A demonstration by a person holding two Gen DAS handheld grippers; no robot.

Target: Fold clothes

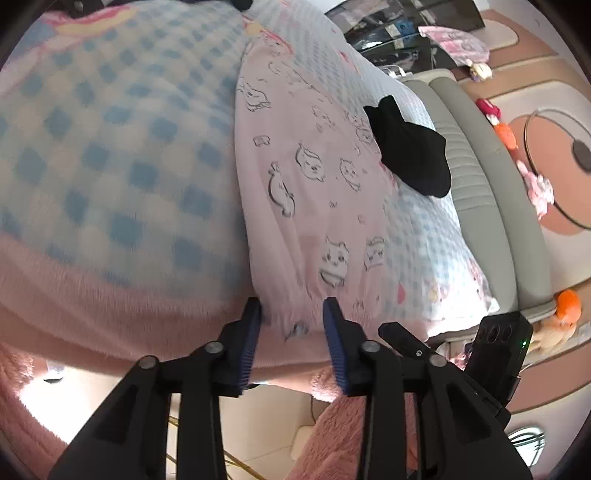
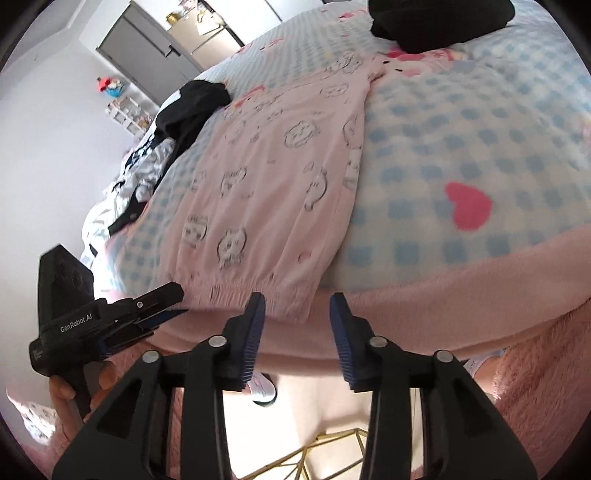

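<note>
Pink pyjama garment [image 1: 314,192] printed with outlined cartoon animal faces, spread flat and lengthwise on the bed; the same garment [image 2: 266,192] appears in the right wrist view, its gathered elastic hem lying at the near edge of the mattress. Beneath it lies a fleece blanket [image 1: 110,147] checked in blue and cream with a pink border, carrying a red heart motif [image 2: 467,206].

Left tongs [image 1: 291,314]: jaws spread, the blue ribbed pads standing either side of the hem without pressing on it; nothing is pinched. Right tongs [image 2: 297,306]: jaws likewise spread, poised just at the hem's right-hand corner, the cloth apart from both pads. From the right wrist view the left tongs [image 2: 166,302] are seen side-on near the hem's left end, gripped by a hand [image 2: 79,391].

A small black garment [image 1: 410,147] rests on the far side of the pink piece, touching its edge. A second black garment [image 2: 188,107] lies further along the bed beside a crumpled striped cloth [image 2: 144,166], and another dark item [image 2: 439,22] sits near the head end. Beyond the mattress: a padded grey bed frame [image 1: 480,155], small plush toys [image 1: 569,302] and a grey cabinet [image 2: 144,48] against the wall.
</note>
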